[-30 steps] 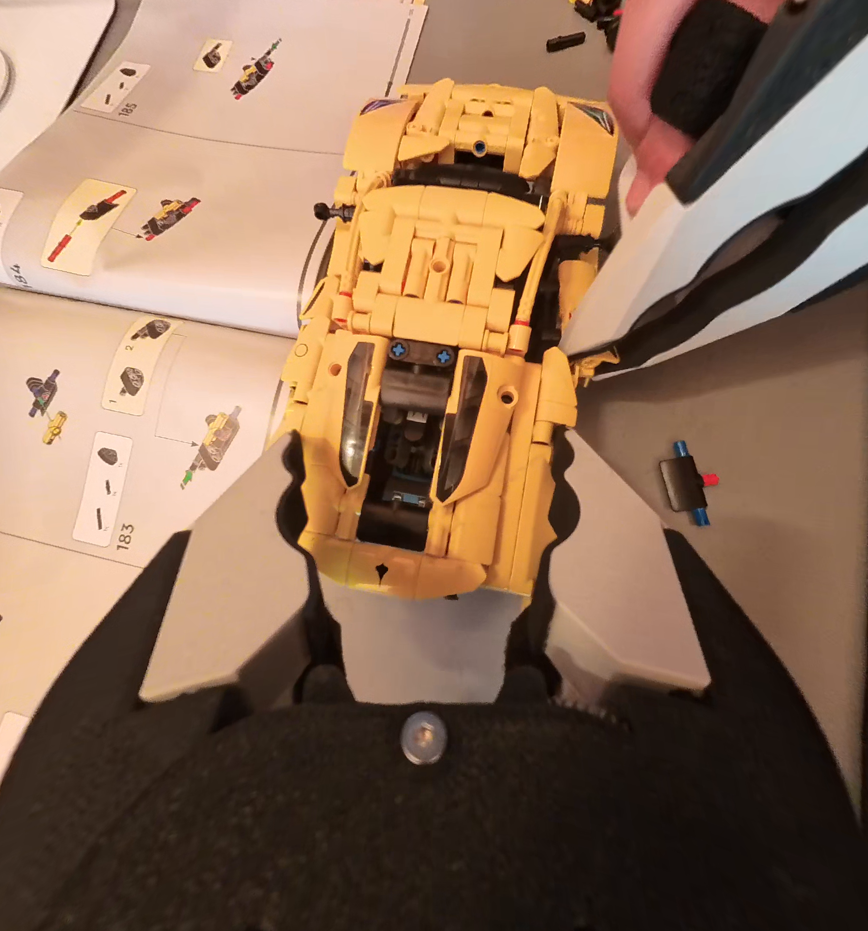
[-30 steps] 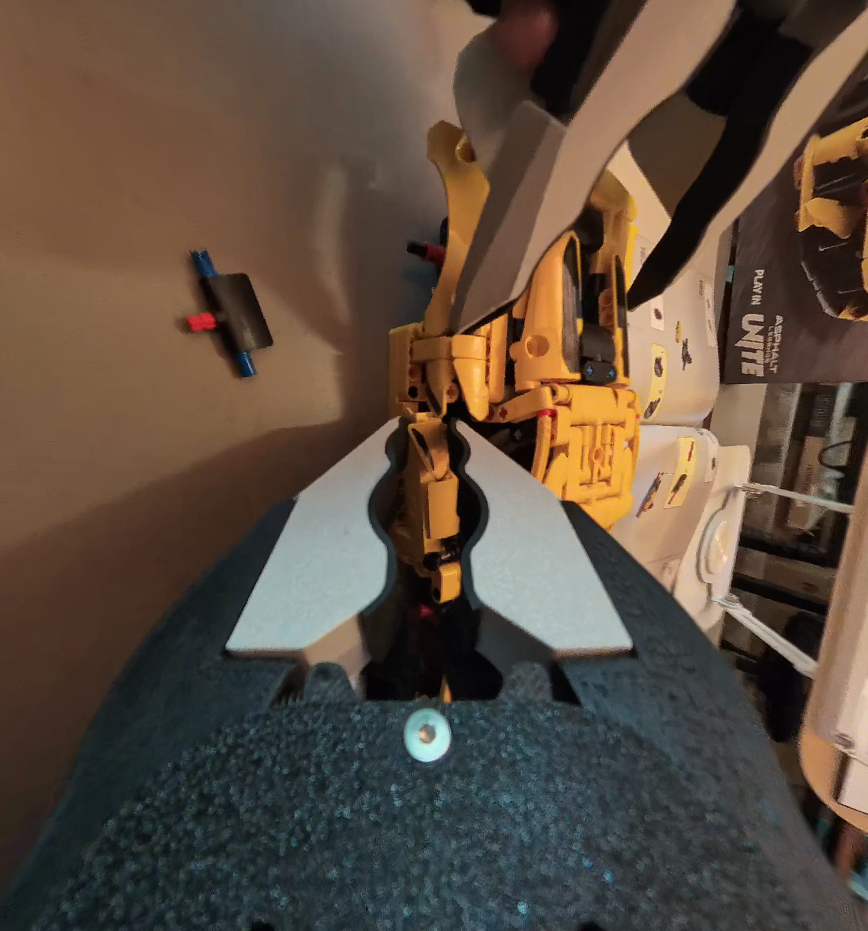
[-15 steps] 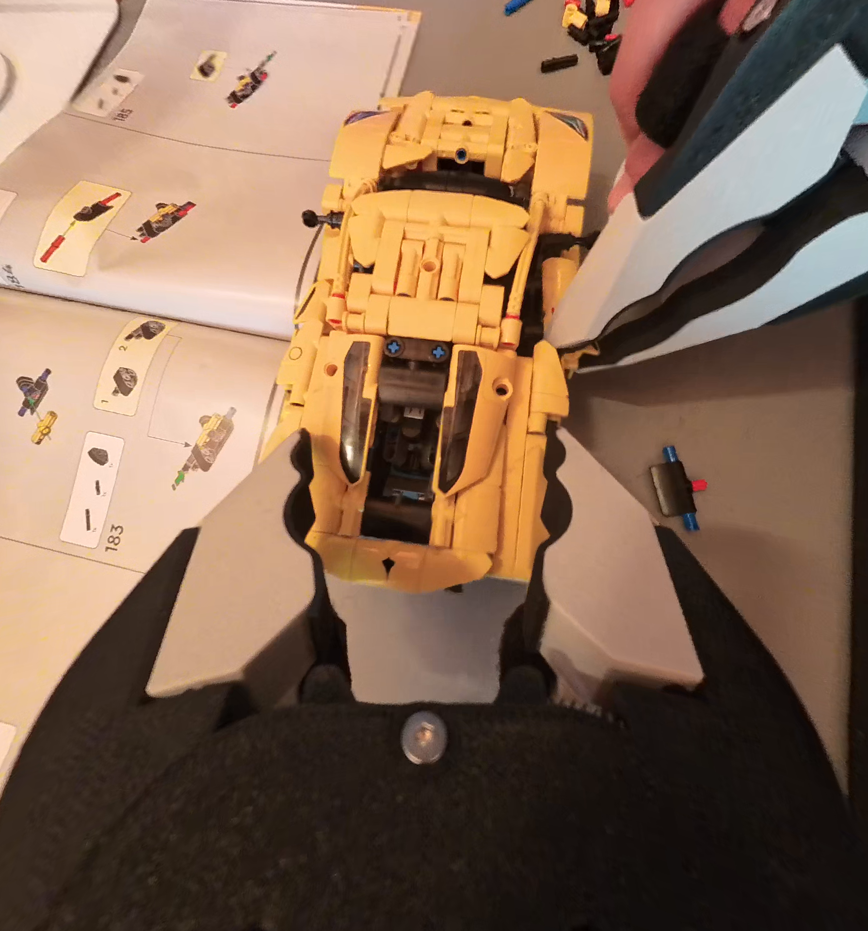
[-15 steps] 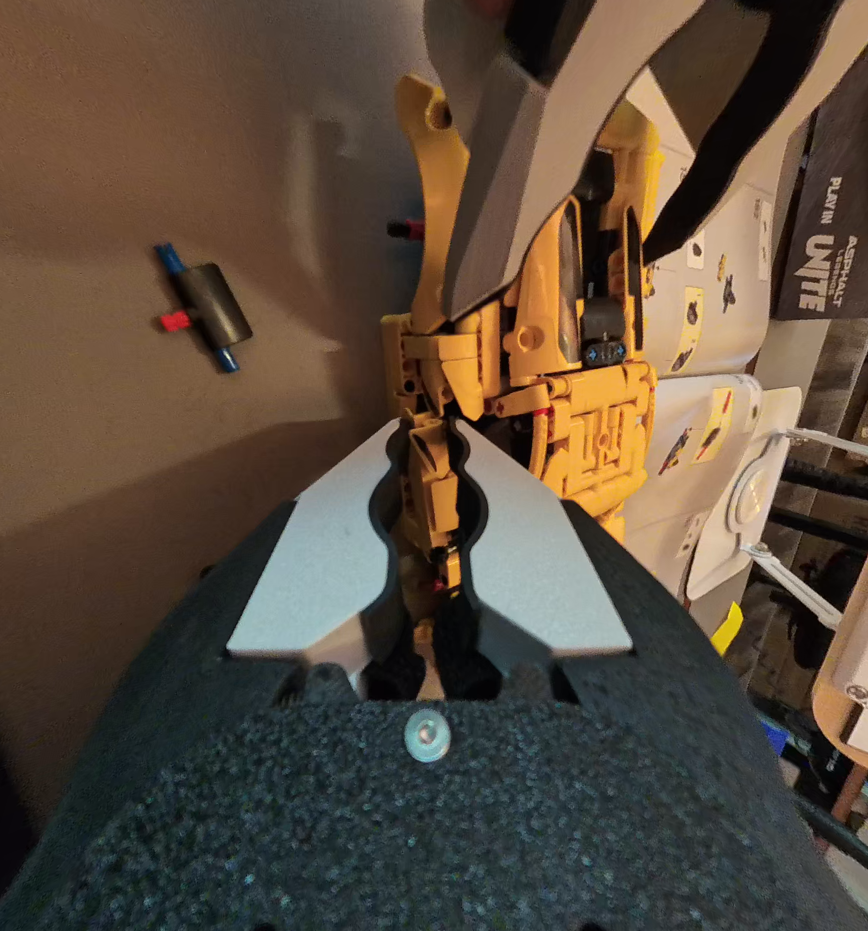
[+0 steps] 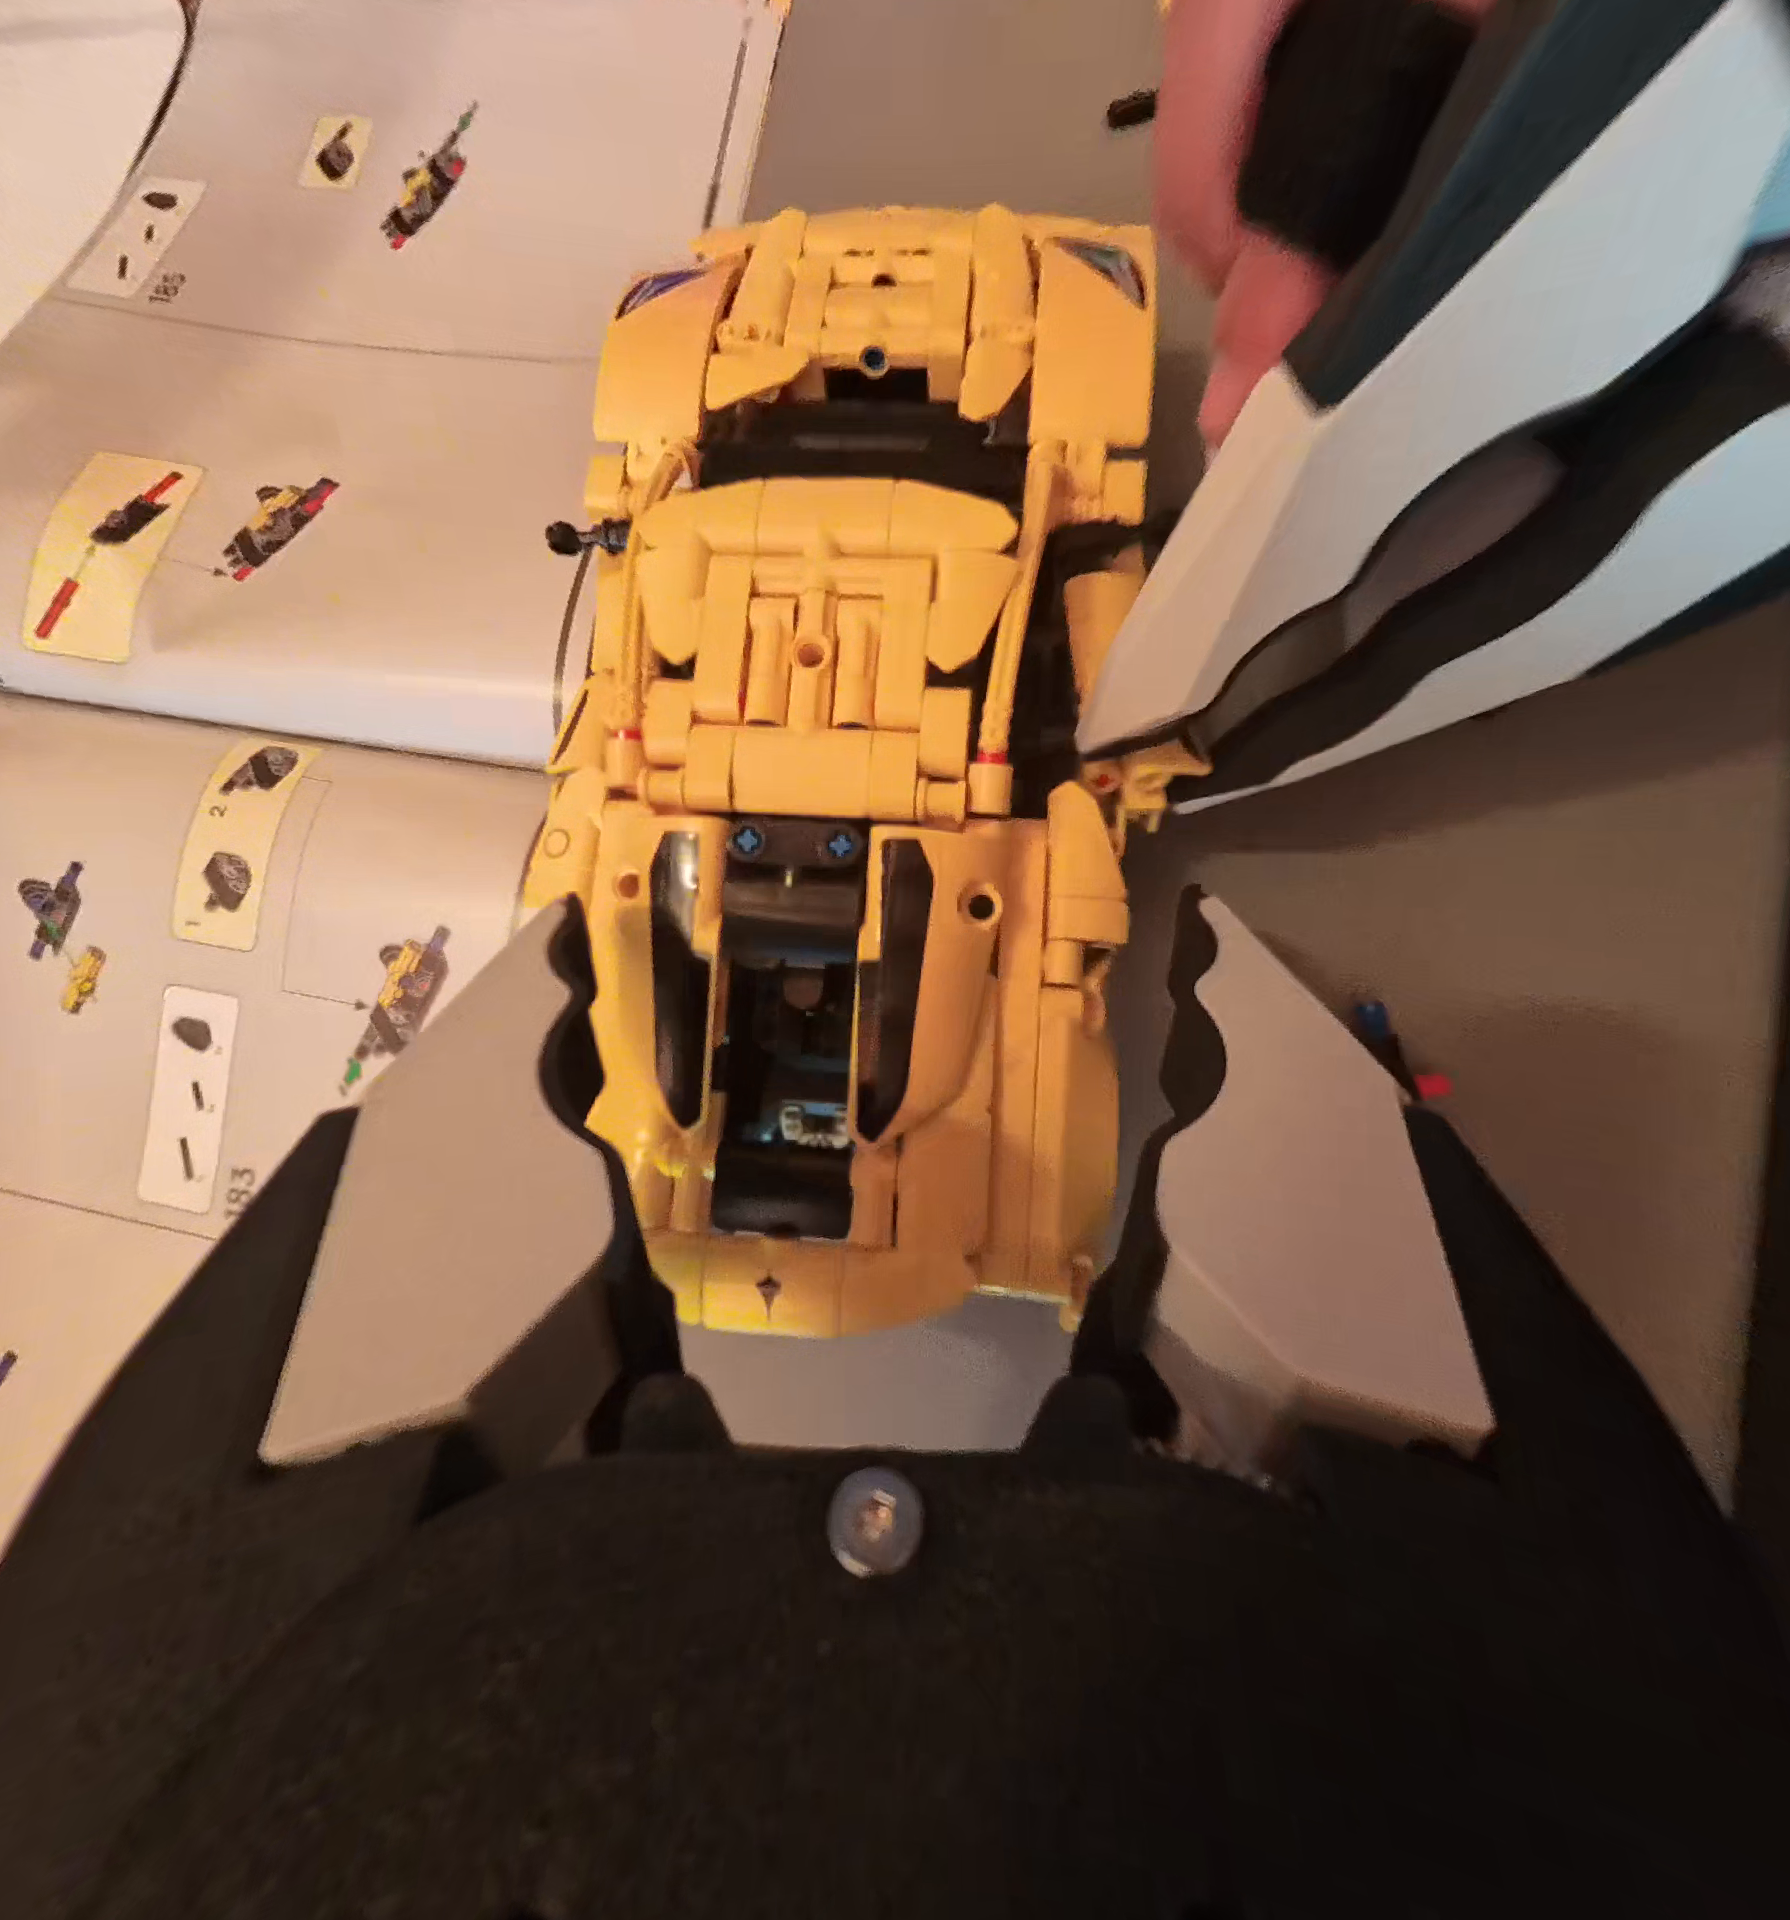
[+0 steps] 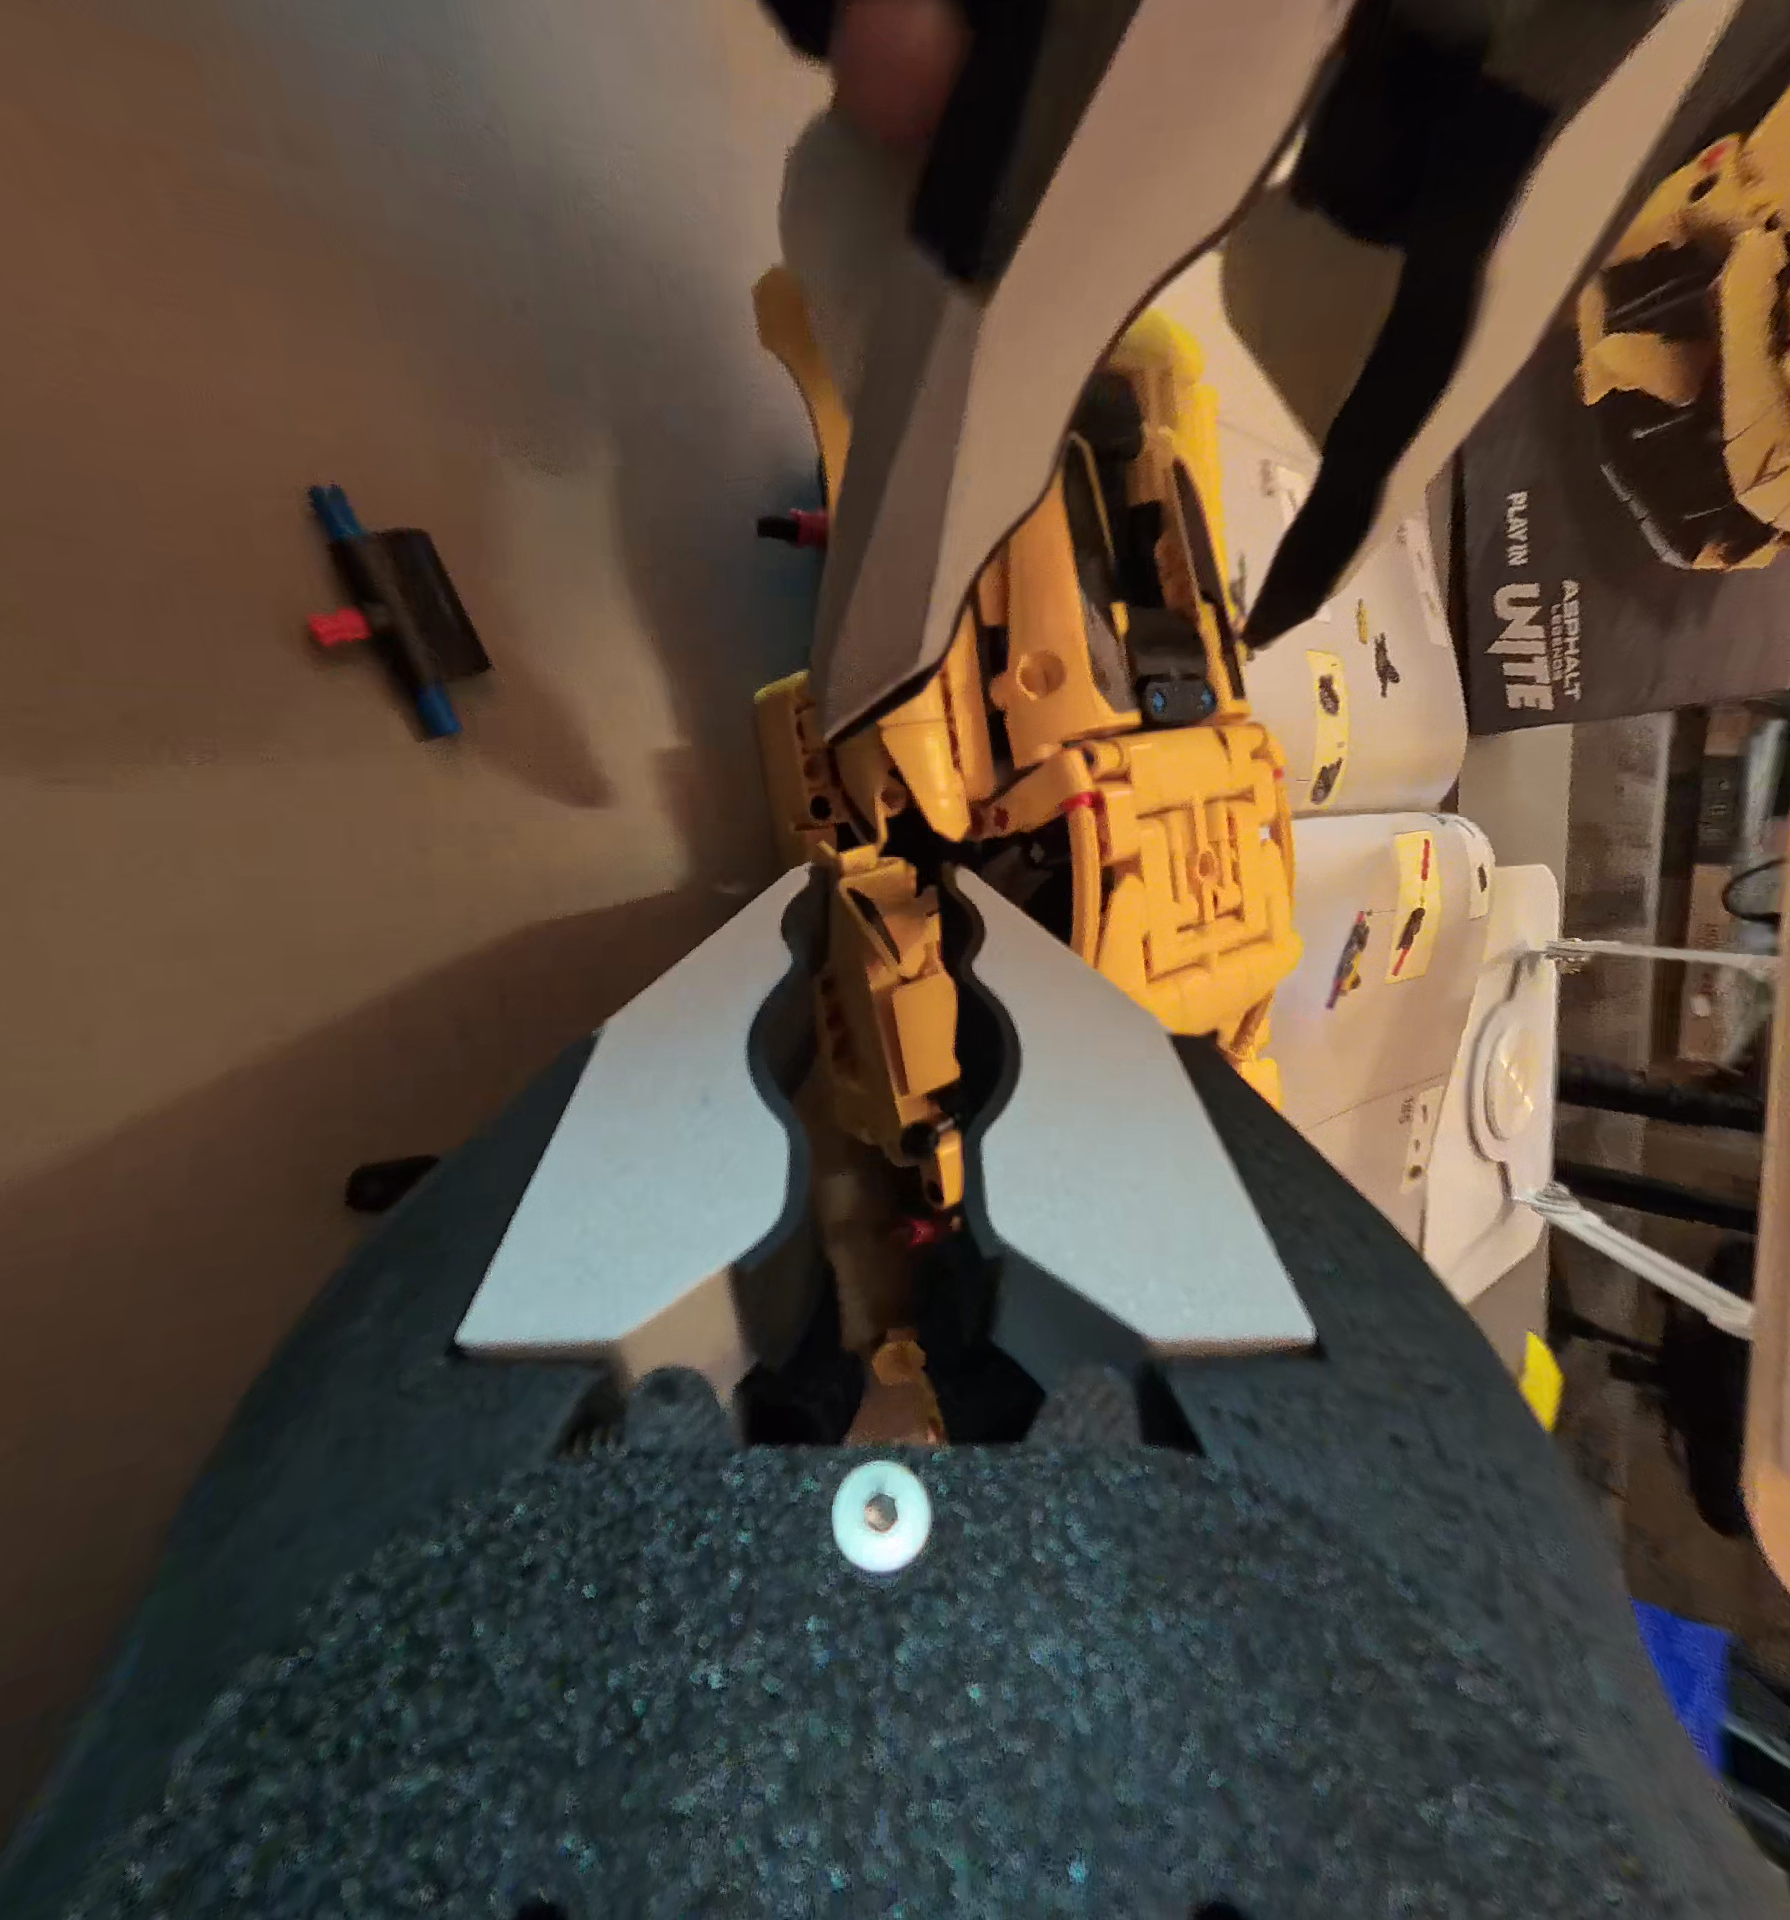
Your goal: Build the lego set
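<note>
Left wrist view: yellow brick-built sports car (image 5: 860,790) sits on the grey tabletop (image 5: 1493,935), tail between the wide-spread left gripper (image 5: 870,1091). Beside its flank, the right gripper (image 6: 875,1039) pinches a yellow side panel. Judged step: seating that panel; next needs steady bracing. Open instruction booklet (image 5: 247,623) lies alongside.

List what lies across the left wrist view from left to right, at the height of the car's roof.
Open instruction booklet → yellow lego car → right tool, its fingers closed on a yellow part at the car's side → bare grey table.
</note>
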A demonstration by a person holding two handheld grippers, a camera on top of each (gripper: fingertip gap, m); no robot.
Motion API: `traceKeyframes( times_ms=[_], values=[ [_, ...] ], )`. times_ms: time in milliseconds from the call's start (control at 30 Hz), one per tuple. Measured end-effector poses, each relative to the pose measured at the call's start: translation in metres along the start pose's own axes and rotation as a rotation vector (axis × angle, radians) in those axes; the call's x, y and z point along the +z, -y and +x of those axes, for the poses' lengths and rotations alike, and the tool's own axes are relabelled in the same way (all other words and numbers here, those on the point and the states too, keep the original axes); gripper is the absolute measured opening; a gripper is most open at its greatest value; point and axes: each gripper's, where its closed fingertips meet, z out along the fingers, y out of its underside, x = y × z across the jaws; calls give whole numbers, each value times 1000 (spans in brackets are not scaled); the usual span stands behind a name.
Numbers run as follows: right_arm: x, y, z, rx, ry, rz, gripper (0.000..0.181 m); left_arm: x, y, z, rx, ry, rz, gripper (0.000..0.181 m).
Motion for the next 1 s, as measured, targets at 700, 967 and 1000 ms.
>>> traceKeyframes(
  times_ms=[700, 967, 1000],
  values=[
    [6, -18, 2, 200, 87, -50, 23, 12, -5, -2, 31, 76, -52, 103],
    [6, -20, 3, 245, 96, -81, 23, 11, -6, -2, 33, 76, -38, 102],
    [6, -21, 3, 242, 91, -92, 23, 11, -6, -2, 34, 76, -37, 102]
  ],
)
